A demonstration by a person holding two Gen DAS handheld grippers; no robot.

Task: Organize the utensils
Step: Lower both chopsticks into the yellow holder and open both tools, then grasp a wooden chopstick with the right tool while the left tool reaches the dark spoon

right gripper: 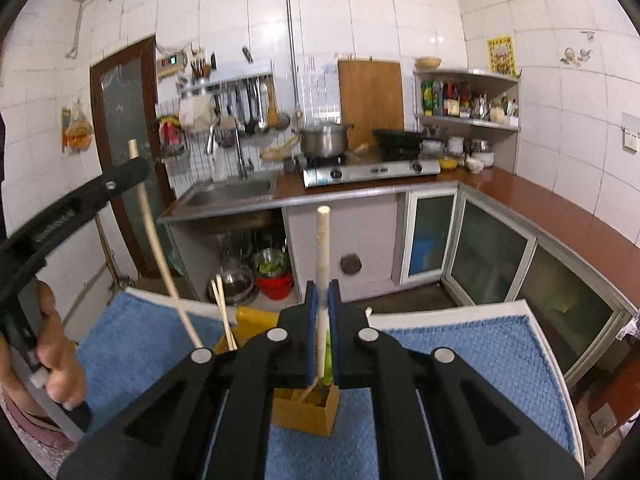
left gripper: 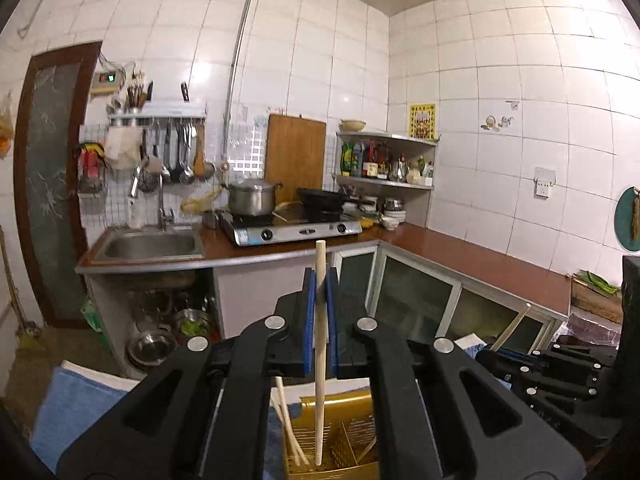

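Both tongs are pinching shut: left tongs are holding one chopstick, right tongs are holding another stick, above my yellow box.

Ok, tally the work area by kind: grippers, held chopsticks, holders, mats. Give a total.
Grippers: 2 (left gripper, right gripper)
Held chopsticks: 2 (left chopstick, right chopstick)
Holders: 2 (yellow holder, brown holder)
Mats: 1 (blue mat)
Total: 7
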